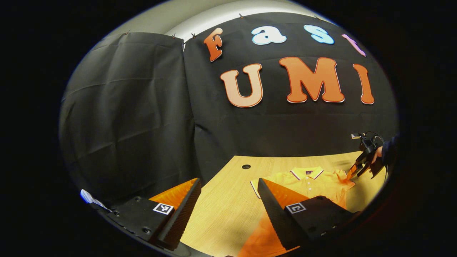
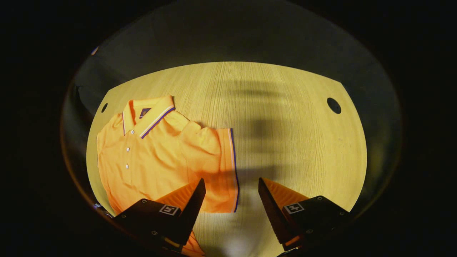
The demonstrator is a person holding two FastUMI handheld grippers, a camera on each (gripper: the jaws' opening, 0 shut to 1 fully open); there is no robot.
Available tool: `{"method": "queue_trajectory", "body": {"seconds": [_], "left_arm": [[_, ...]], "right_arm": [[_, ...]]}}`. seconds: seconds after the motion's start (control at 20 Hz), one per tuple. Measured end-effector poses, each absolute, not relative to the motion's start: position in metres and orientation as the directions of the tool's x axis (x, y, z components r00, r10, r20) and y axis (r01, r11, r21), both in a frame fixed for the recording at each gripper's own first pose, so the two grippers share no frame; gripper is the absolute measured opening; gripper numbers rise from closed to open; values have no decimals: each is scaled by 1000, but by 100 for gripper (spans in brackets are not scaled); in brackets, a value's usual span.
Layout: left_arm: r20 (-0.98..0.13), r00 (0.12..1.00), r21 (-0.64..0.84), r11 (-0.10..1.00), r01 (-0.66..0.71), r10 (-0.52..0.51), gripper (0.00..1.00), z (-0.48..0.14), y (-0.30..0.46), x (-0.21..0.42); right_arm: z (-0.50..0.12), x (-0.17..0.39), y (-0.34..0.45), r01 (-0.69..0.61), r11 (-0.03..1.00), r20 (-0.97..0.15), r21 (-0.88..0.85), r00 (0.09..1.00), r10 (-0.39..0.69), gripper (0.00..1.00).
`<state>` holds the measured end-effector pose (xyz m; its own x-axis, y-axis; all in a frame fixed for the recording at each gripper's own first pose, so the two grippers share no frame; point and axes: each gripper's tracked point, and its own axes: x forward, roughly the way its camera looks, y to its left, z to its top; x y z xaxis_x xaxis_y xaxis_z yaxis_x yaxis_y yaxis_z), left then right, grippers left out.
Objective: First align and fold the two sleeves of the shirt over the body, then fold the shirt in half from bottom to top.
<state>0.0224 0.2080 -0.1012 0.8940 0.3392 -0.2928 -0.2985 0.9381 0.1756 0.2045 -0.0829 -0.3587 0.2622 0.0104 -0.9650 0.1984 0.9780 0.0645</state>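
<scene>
The orange shirt point(image 2: 153, 157) lies face up on the tabletop point(image 2: 285, 117) near its left edge, collar toward the far edge. The right gripper point(image 2: 232, 192) hovers over the sleeve point(image 2: 217, 167), fingers spread. The left gripper point(image 1: 228, 200) hangs above the shirt's near part, fingers spread and empty.

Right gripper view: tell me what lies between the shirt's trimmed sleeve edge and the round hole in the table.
Nothing but bare wood. In the right gripper view the table between the sleeve and the hole carries only blurred shadows.
</scene>
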Motion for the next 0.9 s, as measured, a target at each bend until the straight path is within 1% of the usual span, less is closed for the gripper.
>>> {"method": "queue_trajectory", "body": {"seconds": [0.05, 0.1, 0.15, 0.2, 0.25, 0.35, 0.4, 0.45, 0.5, 0.55, 0.6, 0.65, 0.7, 0.8, 0.9], "left_arm": [[-299, 892, 178, 938, -299, 340, 99, -102, 206, 23], [-304, 889, 180, 938, -298, 341, 98, -103, 203, 22], [-308, 889, 182, 938, -294, 339, 98, -104, 200, 23], [-309, 890, 183, 939, -290, 335, 98, -103, 197, 26], [-309, 892, 183, 941, -283, 329, 98, -103, 193, 29], [-324, 892, 186, 945, -268, 317, 98, -110, 184, 34], [-330, 892, 188, 948, -257, 307, 98, -111, 179, 36], [-336, 896, 189, 953, -238, 291, 98, -112, 171, 37], [-339, 898, 193, 955, -225, 280, 100, -113, 168, 39], [-336, 902, 192, 957, -217, 272, 100, -112, 165, 40], [-339, 903, 188, 959, -210, 264, 99, -112, 163, 40], [-342, 903, 188, 961, -205, 260, 99, -113, 161, 39], [-342, 903, 191, 961, -202, 258, 99, -112, 162, 37], [-328, 908, 197, 959, -202, 259, 99, -109, 169, 39], [-335, 907, 185, 962, -200, 253, 99, -114, 178, 46]], "right_arm": [[-364, 202, -83, 212, 975, -972, 70, 232, 19, 87], [-368, 197, -80, 222, 971, -979, 88, 201, 42, 75], [-373, 192, -75, 225, 969, -983, 100, 174, 61, 67], [-378, 182, -71, 218, 972, -992, 87, 111, 64, 70], [-382, 187, -75, 211, 976, -991, 47, 132, 19, 70], [-378, 186, -67, 245, 969, -995, 18, 100, -7, 61], [-377, 186, -64, 254, 967, -995, 23, 100, -3, 41], [-377, 186, -64, 253, 967, -994, 29, 105, 3, 34], [-376, 185, -64, 240, 969, -993, 49, 116, 21, 24], [-375, 191, -65, 258, 962, -985, 85, 165, 43, 25], [-365, 194, -65, 299, 945, -981, 133, 176, 82, 8], [-371, 188, -64, 337, 926, -978, 171, 174, 118, 8], [-370, 190, -66, 372, 909, -973, 190, 194, 124, 8], [-360, 196, -72, 376, 907, -963, 190, 250, 98, 8], [-335, 206, -67, 389, 890, -944, 237, 311, 115, 6]]}}
